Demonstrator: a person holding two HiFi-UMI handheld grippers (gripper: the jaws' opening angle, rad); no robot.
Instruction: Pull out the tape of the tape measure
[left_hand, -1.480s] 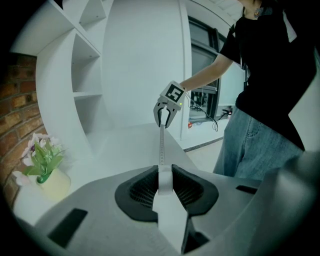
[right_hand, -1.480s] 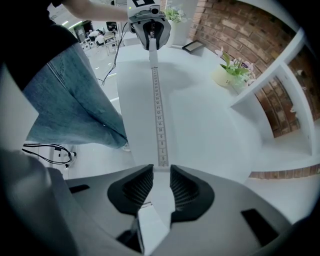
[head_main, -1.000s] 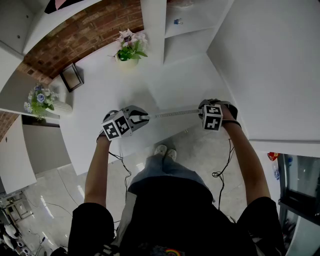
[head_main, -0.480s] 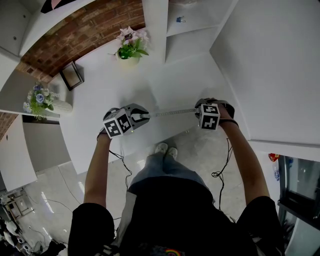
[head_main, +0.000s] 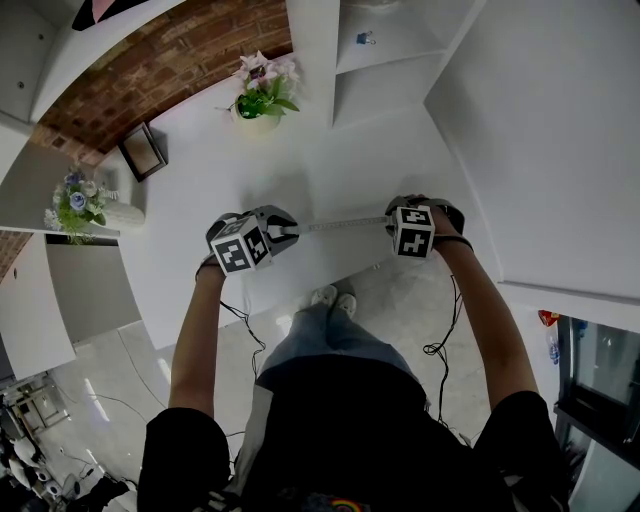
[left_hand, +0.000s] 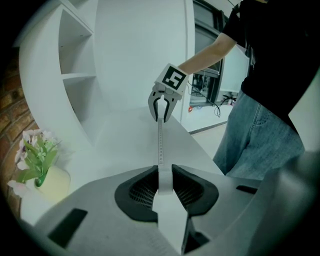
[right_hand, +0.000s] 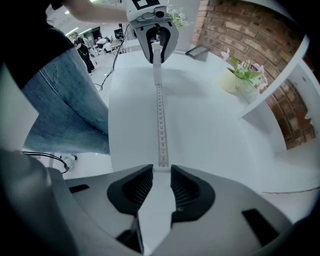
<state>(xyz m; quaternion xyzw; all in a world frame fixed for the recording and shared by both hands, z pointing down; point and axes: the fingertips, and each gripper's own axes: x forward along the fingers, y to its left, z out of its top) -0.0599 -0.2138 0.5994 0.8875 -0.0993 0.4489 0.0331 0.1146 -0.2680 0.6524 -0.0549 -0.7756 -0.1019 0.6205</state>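
R gripper (head_main: 392, 222) has been brought left toward L gripper (head_main: 293, 232); tape (head_main: 340, 225) span at frame centre is shortened, so pull-out seems partly undone. Tape measure (left_hand: 165, 192) is clamped by L jaws, tape end pinched by R.

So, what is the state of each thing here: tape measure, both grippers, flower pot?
White tape measure: tape pulled out, straight between both grippers.
Left grey gripper: shut on the tape measure.
Right grey gripper: shut on the tape's end.
Pale pot of pink flowers: upright.
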